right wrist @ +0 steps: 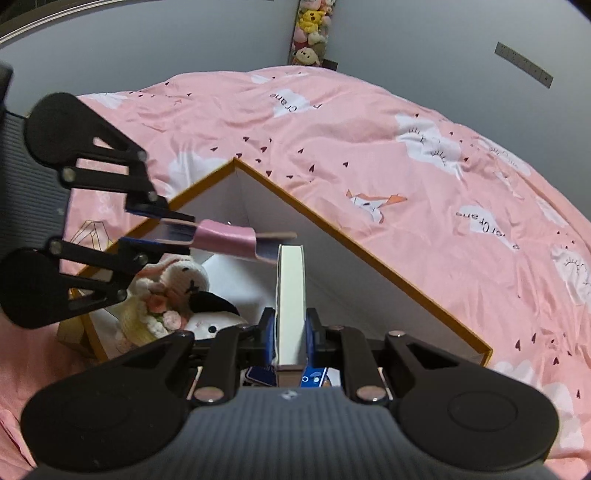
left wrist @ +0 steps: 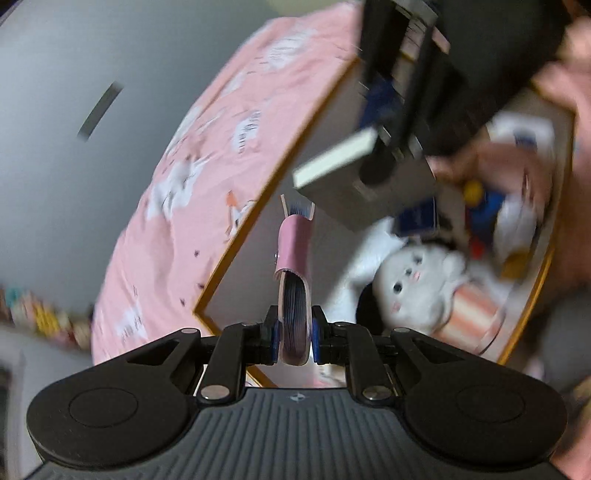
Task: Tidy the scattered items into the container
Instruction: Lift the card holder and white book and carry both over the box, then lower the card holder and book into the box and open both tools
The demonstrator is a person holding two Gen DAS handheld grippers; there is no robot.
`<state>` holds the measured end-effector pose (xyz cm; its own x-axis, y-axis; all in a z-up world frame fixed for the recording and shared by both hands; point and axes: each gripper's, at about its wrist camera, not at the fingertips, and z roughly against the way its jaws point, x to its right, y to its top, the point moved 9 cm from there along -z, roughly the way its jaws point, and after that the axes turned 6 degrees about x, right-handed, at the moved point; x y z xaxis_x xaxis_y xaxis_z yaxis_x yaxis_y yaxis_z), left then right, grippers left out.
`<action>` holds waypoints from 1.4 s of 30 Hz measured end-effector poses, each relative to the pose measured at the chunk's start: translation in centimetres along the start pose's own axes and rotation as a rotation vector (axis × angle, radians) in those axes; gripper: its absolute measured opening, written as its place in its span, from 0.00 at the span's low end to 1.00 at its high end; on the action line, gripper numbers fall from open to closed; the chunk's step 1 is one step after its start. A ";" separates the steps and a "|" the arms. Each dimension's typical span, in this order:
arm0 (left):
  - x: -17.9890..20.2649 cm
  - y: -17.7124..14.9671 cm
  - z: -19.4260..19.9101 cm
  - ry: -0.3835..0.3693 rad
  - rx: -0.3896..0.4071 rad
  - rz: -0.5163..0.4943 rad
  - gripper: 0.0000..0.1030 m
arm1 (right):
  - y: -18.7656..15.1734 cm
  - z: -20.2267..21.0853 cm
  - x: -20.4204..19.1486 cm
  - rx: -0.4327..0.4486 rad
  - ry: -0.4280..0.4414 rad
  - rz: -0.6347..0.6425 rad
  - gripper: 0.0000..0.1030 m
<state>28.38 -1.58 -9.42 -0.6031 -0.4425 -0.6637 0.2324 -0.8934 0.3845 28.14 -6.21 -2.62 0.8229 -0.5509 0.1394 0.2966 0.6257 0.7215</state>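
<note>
My left gripper [left wrist: 294,332] is shut on a thin pink notebook [left wrist: 293,254] with dark page edges, held edge-on over a white box with an orange rim [left wrist: 243,288]. In the right wrist view the left gripper [right wrist: 177,230] comes in from the left with that pink notebook [right wrist: 225,238] above the box [right wrist: 351,280]. My right gripper [right wrist: 291,332] is shut on a thick book with cream pages [right wrist: 291,295], upright over the box's corner. From the left wrist view, the book [left wrist: 334,160] and right gripper [left wrist: 384,155] appear blurred at upper right.
A white plush bunny [right wrist: 181,277], another white plush [left wrist: 417,284] and small coloured items [left wrist: 484,210] lie in the box. The box sits on a pink bed cover [right wrist: 406,147] with cloud prints. Plush toys [right wrist: 310,29] hang by the grey wall. A person's hand [left wrist: 569,92] is at the right.
</note>
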 end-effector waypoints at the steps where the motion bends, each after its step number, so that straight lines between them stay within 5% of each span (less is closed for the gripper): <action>1: 0.3 -0.1 -0.4 0.002 0.003 -0.044 0.18 | 0.0 -0.1 0.1 0.000 0.005 0.000 0.17; 6: 1.5 -0.6 -2.3 0.039 0.044 -0.300 0.18 | 0.2 -0.5 0.3 -0.003 0.010 0.023 0.17; 17: 3.4 -3.1 -5.8 0.028 0.060 -0.622 0.18 | 1.5 -0.2 0.8 0.017 0.026 0.022 0.17; 22: 3.6 -4.0 -6.1 0.025 0.056 -0.693 0.19 | 1.2 -0.9 0.8 0.000 0.028 0.016 0.17; 28: 3.1 -4.0 -5.7 -0.045 0.002 -0.561 0.30 | 0.9 -1.4 0.8 -0.007 0.033 0.010 0.18; 32: 2.3 -3.8 -5.2 -0.107 -0.034 -0.437 0.49 | 1.1 -1.8 0.8 -0.009 0.034 0.015 0.17; 42: 0.1 -3.0 -3.0 -0.245 -0.098 -0.039 0.50 | 1.0 -2.0 0.6 -0.008 0.040 0.015 0.18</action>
<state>29.94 0.80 -12.60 -0.7770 -0.3866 -0.4968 0.2713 -0.9178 0.2900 29.87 -4.77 -3.15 0.8460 -0.5190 0.1224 0.2883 0.6383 0.7138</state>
